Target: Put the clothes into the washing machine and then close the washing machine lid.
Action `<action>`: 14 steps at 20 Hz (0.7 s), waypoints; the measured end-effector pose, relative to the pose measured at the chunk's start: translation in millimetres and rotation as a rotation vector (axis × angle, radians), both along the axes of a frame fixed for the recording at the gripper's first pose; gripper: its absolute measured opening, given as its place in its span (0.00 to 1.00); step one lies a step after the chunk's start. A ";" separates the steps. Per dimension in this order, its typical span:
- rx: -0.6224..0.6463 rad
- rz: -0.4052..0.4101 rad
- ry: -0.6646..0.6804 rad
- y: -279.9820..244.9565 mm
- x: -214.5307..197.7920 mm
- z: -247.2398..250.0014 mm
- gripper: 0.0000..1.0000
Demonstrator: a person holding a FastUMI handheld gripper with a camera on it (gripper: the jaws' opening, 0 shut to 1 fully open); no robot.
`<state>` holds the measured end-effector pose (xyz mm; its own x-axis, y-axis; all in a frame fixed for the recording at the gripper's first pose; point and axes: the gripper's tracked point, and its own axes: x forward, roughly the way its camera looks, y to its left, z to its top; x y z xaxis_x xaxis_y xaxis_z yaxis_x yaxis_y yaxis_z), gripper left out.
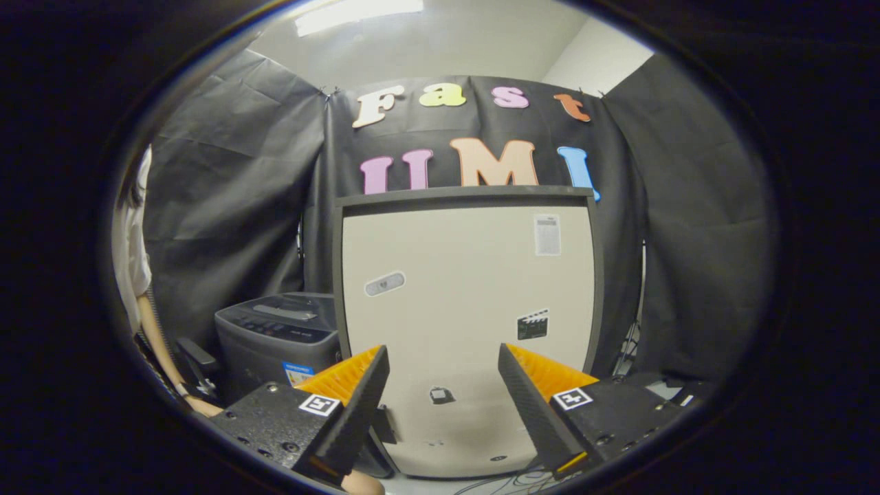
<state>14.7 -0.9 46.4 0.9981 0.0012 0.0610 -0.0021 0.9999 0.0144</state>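
Note:
My gripper (443, 350) is open, with a wide gap between its fingers and nothing in it. Straight ahead, beyond the fingers, stands a large beige panel (467, 289) with a dark rim, upright and carrying a few small stickers. I cannot tell whether it is a raised lid. To the left of the panel, beyond my left finger, sits a grey top-loading washing machine (275, 337) with a dark control strip and its top lid down.
A person in a white sleeve (130, 254) stands at the far left, with a forearm (161, 344) reaching down beside a black chair armrest (199, 357). Black cloth walls (227, 192) close the booth. Cables (509, 481) lie on the floor under the panel.

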 end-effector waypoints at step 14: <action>0.001 -0.005 0.088 -0.2 -19.7 -18.4 0.97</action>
<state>-4.9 -1.1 28.1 0.9996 -0.0035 -0.0273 0.0040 0.9999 0.0155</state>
